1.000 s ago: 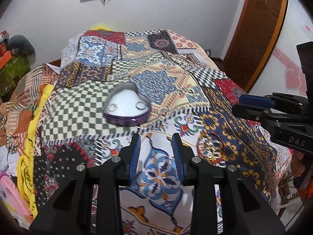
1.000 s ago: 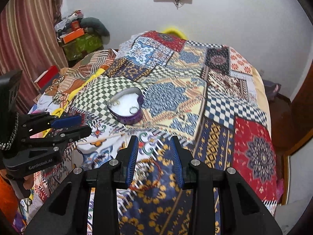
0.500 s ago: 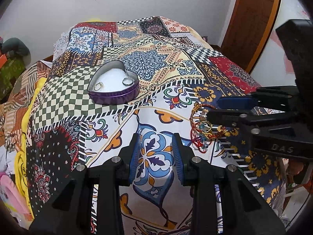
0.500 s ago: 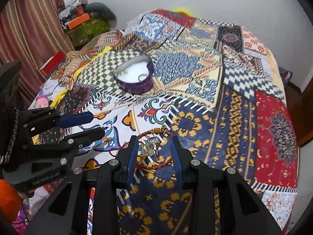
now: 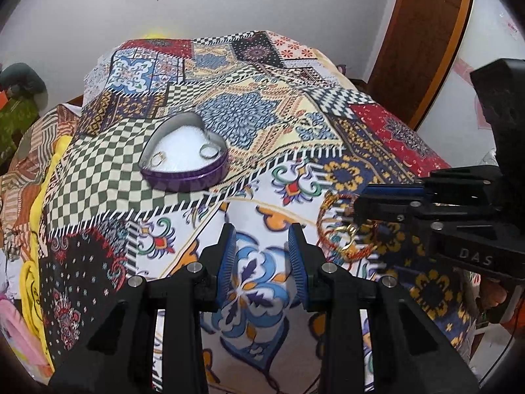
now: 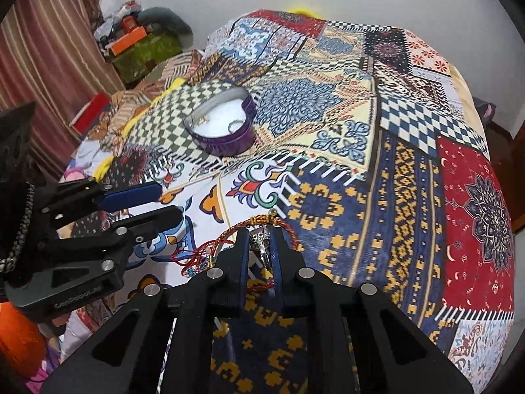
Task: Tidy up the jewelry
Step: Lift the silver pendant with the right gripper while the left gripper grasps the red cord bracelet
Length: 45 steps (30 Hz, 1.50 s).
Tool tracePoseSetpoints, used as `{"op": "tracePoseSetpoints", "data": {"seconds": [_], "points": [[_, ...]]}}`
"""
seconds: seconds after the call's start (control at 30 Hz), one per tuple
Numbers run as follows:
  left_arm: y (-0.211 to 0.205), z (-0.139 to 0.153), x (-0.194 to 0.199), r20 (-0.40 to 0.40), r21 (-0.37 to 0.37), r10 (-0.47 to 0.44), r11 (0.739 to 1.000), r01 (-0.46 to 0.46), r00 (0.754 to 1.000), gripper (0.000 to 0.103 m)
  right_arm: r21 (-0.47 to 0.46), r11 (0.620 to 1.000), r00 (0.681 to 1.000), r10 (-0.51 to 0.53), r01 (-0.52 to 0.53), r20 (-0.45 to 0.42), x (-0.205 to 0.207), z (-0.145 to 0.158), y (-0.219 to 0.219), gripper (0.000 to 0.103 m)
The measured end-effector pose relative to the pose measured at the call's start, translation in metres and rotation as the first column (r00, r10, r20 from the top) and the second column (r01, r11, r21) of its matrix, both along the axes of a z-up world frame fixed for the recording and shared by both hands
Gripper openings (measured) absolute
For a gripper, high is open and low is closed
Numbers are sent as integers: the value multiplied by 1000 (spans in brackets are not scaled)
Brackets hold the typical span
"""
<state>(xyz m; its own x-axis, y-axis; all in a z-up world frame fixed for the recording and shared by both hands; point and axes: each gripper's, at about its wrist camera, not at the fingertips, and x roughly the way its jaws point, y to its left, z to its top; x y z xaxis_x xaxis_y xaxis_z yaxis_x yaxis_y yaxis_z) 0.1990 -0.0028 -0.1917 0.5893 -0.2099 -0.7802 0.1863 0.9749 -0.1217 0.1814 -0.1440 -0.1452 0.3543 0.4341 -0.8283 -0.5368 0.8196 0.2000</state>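
Observation:
A purple heart-shaped box (image 5: 185,157) with a white lining sits on the patchwork bedspread; it holds two rings (image 5: 207,151). It also shows in the right wrist view (image 6: 223,128). A red and gold cord bracelet (image 6: 262,221) with a silver charm (image 6: 262,246) lies near the bed's front. My right gripper (image 6: 261,239) has its jaws nearly shut around the charm. In the left wrist view the right gripper (image 5: 357,202) sits over the bracelet (image 5: 341,239). My left gripper (image 5: 261,246) is open and empty, above the bedspread left of the bracelet.
The patchwork bedspread (image 6: 410,180) covers the whole bed. Boxes and clutter (image 6: 137,46) stand at the far left by a striped curtain. A wooden door (image 5: 426,32) is at the right. Clothes lie at the bed's left edge (image 5: 29,262).
My right gripper has lowered onto the bracelet and narrowed its jaws around the silver charm. My left gripper has stayed open and shifted little.

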Motion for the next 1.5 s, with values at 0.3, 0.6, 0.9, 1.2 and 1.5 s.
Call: {"op": "tracePoseSetpoints", "data": {"seconds": [0.3,0.6,0.9,1.2,1.5], "points": [[-25,-7,24,-44,-53,-71,996,69,996,32,-2,998,997,-55,55,61,-3,14,-26,9],[-50,-21,42,-85,-45,-139,990,135,987,11,9,997,996,-71,71,54,0,11,-41,9],[-48,-16,41,-65,-66,-138,989,133,988,4,46,997,998,-59,58,14,-3,14,-53,33],[-26,19,29,36,-92,-76,993,80,996,4,-43,998,994,-48,53,93,-3,8,-37,35],[-9,19,21,40,-61,-36,997,39,999,4,-116,993,996,-8,18,85,3,-13,-18,14]]}}
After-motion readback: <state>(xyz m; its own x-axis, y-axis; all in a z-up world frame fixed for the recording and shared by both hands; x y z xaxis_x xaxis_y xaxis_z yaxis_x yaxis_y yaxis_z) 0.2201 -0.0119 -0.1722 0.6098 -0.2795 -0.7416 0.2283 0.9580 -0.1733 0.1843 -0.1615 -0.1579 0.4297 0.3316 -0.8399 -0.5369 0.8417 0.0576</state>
